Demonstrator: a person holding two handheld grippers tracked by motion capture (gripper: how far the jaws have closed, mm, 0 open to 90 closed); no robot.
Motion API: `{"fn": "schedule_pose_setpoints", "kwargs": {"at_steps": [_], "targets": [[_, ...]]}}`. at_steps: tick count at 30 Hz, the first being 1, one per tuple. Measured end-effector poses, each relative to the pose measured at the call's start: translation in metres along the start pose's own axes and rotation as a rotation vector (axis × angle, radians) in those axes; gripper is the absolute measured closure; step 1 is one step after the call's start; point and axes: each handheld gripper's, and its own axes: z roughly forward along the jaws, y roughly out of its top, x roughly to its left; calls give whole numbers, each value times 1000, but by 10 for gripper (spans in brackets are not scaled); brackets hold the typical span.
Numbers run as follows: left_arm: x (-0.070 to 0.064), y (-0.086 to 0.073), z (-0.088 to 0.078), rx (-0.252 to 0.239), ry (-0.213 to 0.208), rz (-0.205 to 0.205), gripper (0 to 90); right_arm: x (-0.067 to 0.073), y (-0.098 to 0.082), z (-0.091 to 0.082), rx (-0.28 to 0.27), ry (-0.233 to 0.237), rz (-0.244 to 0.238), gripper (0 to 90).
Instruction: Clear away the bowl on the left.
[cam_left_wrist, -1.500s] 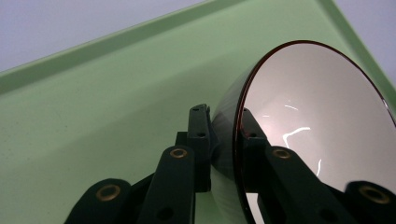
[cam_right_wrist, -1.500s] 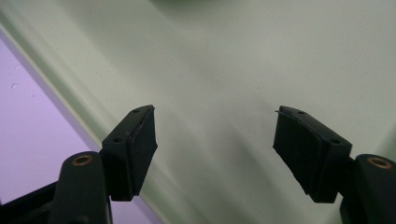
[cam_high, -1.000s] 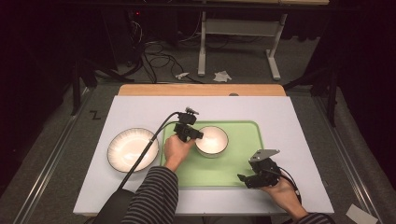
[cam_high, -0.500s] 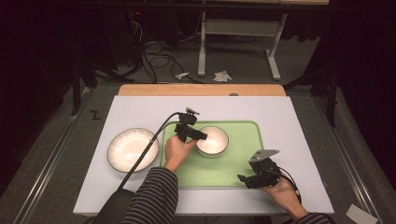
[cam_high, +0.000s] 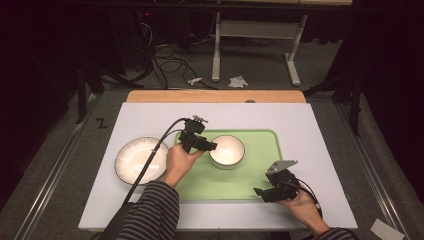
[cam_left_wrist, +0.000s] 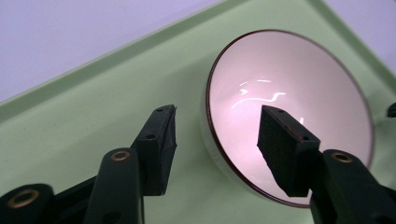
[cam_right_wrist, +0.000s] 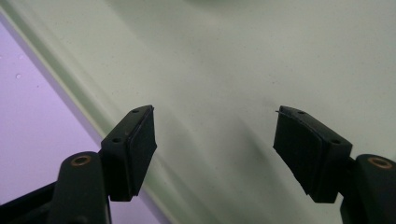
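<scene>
**Left claw straddling the bowl rim, right claw parked over the tray edge**

So here's my setup from the high view: white bench (cam_high: 310, 130) with a green tray (cam_high: 260, 170) in the middle, and a small bowl (cam_high: 227, 150) sitting in the tray at about its 11 o'clock area. A bigger ribbed plate (cam_high: 135, 160) sits on the bench just off the tray's 9 o'clock side.

My left claw (cam_high: 209, 146) is right at the bowl's 9 o'clock edge. In the left gripper view the jaws are spread wide, nothing pinched. One fingertip (cam_left_wrist: 161, 135) is outside the bowl (cam_left_wrist: 299, 93) over the tray (cam_left_wrist: 93, 112), just beside the wall, and the other hangs over the bowl's shiny inside. So the rim runs between them. Can't tell if either pad is actually touching it.

My right claw (cam_high: 261, 192) is down at the tray's 5 o'clock corner, well apart from the bowl. In the right gripper view it's gaping open too, holding nothing, with the tray floor (cam_right_wrist: 233, 70) between the jaws and the tray's raised edge passing under one fingertip (cam_right_wrist: 135, 140).
</scene>
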Motion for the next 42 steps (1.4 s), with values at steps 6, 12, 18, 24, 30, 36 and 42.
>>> {"fn": "schedule_pose_setpoints", "kwargs": {"at_steps": [6,12,18,24,30,36,42], "targets": [[1,3,-18,-17,-16,4,471,-1,0,0,-3,-5,3,307],[6,5,-31,-30,-33,-13,464,-3,0,0,0,-4,1,307],[8,4,-40,-38,-28,-6,455,-1,0,1,7,-3,-3,306],[5,1,-51,-44,-22,34,443,-1,0,2,4,-4,-2,306],[3,5,-66,-57,-34,40,439,0,0,2,12,-1,-13,306],[-1,1,-77,-55,-51,51,436,0,0,2,12,-5,-6,306],[-4,-6,-83,-46,-57,66,432,0,0,1,4,-8,-3,307]]}}
